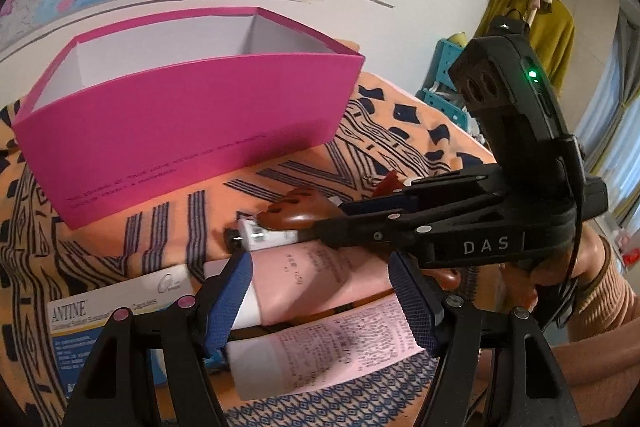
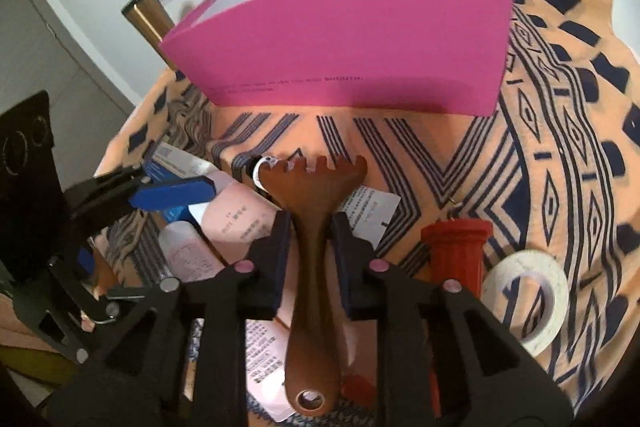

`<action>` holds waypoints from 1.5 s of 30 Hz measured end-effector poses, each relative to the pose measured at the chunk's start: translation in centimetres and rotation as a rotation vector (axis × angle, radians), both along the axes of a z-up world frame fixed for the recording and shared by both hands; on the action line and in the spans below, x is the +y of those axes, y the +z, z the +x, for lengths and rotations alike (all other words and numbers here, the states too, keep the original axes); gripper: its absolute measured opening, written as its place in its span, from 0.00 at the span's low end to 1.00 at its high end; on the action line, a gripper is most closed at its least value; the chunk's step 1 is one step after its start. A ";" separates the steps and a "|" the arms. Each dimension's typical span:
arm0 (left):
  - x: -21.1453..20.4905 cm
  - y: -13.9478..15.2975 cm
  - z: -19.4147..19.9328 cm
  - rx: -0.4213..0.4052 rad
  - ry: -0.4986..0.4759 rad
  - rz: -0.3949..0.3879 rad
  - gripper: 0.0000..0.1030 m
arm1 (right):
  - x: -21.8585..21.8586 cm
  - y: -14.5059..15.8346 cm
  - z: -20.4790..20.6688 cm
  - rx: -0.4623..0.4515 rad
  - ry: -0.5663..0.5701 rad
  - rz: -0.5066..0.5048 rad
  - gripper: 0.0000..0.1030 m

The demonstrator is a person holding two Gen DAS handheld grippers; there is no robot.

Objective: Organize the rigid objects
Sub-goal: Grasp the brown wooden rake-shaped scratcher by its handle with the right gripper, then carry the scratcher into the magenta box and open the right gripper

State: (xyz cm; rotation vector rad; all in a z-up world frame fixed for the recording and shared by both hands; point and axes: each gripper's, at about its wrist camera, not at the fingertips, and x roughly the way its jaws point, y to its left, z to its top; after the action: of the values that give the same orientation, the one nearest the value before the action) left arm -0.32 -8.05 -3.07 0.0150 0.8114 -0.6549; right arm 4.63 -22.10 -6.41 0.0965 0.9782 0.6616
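Magenta box (image 1: 192, 131), orange navy-patterned cloth (image 2: 560, 147), brown toothed spatula (image 2: 312, 227).

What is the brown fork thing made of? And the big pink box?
The brown fork thing looks like wood, smooth and maybe varnished: warm brown with a soft sheen, though brown plastic is possible. The big pink box looks like matte cardboard: thin flat walls, sharp folded corners, white inside.

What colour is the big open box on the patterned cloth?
The box is bright pink outside and white inside; the right wrist view shows it best.
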 end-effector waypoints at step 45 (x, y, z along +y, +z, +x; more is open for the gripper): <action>-3.1 10.3 11.8 -0.146 -0.041 -0.032 0.33 | -2.7 13.8 8.9 -0.310 -0.121 0.305 0.22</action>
State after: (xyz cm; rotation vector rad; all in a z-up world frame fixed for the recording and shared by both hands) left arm 11.51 -11.17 7.19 0.0505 0.6611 -0.6970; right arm 13.54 -24.76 7.38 0.3107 0.5643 0.6870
